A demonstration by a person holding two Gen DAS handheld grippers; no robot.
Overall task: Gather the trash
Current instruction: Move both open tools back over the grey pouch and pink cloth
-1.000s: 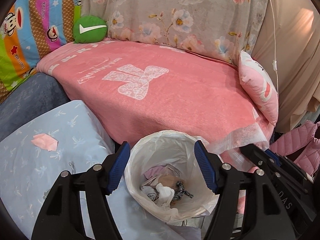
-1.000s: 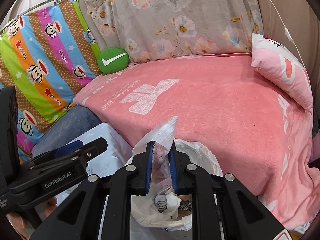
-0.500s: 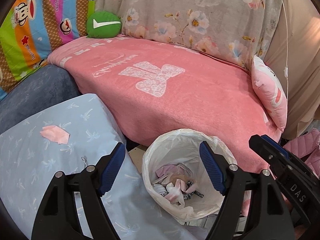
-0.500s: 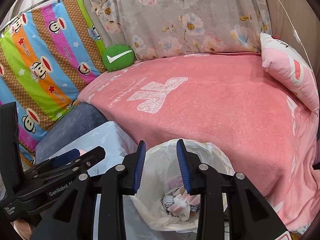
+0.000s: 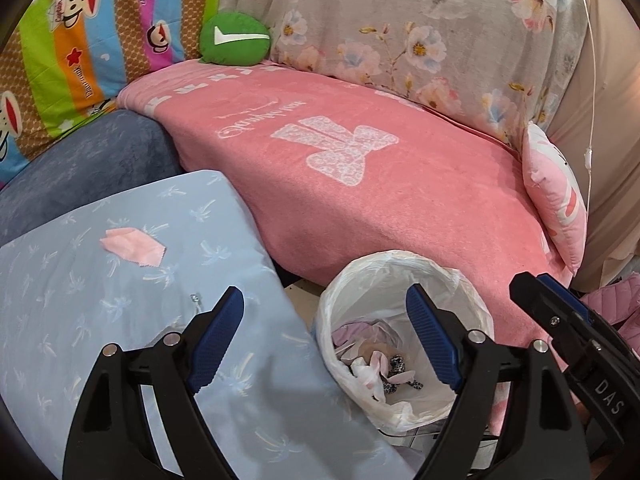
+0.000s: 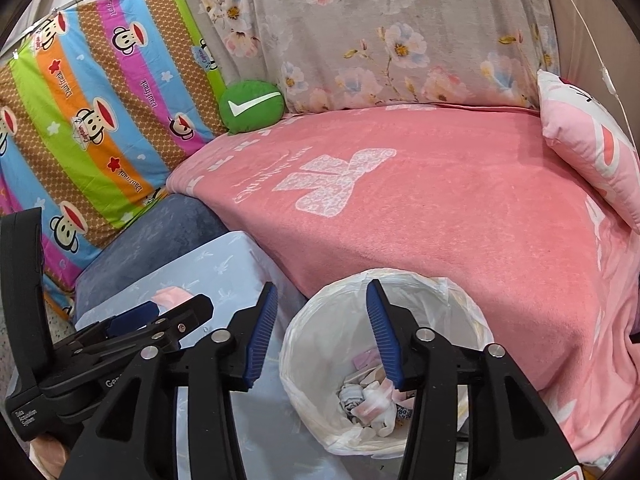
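Note:
A small bin lined with a white bag [image 5: 400, 276] [image 6: 316, 320] stands against the pink sofa blanket and holds crumpled wrappers and tissues [image 5: 380, 368] [image 6: 370, 398]. A pink paper scrap [image 5: 132, 245] [image 6: 172, 295] lies on the light blue cushion to the left. My left gripper [image 5: 325, 330] hovers between cushion and bin, its jaws opening with nothing between them. My right gripper [image 6: 322, 330] hangs over the bin's left rim, jaws opening and empty. Each gripper shows at the edge of the other's view.
The pink blanket [image 5: 360, 184] covers the sofa seat, with a green round cushion [image 5: 235, 38], a pink pillow [image 5: 556, 200] at the right and a floral backrest. A striped monkey-print cloth [image 6: 80, 128] and a dark blue cushion [image 5: 80, 168] lie to the left.
The right gripper let go of a white wrapper, which fell into the bin, and its jaws spread. Both grippers shifted left, toward the blue cushion; the left one's jaws widened.

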